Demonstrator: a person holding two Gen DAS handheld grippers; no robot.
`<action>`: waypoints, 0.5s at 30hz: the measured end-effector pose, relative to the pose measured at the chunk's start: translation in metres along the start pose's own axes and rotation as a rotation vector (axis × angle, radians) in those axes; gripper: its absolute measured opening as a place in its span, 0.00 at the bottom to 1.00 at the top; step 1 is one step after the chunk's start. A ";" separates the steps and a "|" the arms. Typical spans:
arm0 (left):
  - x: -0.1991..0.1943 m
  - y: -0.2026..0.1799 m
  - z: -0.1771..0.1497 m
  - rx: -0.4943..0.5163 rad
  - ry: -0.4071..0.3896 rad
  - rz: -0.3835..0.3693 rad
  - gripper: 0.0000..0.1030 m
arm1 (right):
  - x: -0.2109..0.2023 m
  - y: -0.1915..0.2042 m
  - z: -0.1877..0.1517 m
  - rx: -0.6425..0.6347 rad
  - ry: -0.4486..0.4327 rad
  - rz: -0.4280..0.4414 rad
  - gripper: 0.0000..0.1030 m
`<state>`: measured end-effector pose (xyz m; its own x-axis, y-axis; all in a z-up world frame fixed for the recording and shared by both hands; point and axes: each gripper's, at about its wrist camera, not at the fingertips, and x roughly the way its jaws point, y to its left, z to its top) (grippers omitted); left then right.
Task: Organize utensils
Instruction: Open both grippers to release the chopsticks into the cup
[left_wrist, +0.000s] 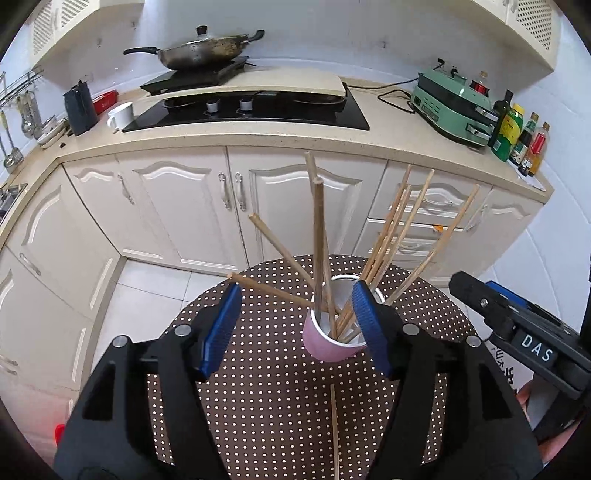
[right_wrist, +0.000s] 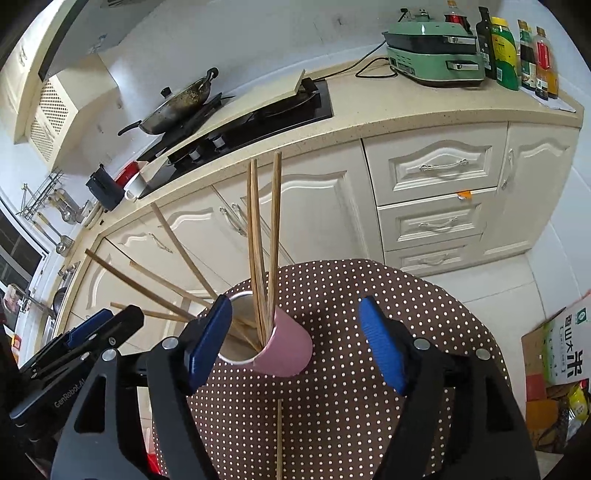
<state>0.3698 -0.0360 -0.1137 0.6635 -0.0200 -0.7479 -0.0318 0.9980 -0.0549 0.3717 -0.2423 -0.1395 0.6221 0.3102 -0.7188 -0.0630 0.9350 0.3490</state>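
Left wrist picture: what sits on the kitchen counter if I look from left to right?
Dark box → white mug → black stovetop → green cooker → bottles.

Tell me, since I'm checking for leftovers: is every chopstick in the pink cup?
No. One chopstick lies flat on the dotted tablecloth in front of the pink cup; the others stand inside it.

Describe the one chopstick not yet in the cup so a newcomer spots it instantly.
Start at the round table with the brown polka-dot cloth. A pink cup stands on it, full of chopsticks fanning upward. The stray chopstick lies flat on the cloth just in front of the cup, the only one lying down.
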 end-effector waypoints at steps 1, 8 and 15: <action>-0.002 0.000 -0.001 0.000 -0.003 0.003 0.61 | -0.002 0.001 0.000 -0.001 0.000 -0.002 0.67; -0.010 0.003 -0.013 -0.008 0.010 0.013 0.65 | -0.011 -0.002 -0.012 0.010 0.017 -0.017 0.70; -0.013 0.011 -0.034 -0.032 0.039 0.025 0.67 | -0.008 -0.007 -0.034 0.027 0.070 -0.043 0.71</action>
<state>0.3354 -0.0273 -0.1270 0.6329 0.0020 -0.7742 -0.0723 0.9958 -0.0565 0.3405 -0.2455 -0.1568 0.5681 0.2822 -0.7731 -0.0159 0.9430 0.3325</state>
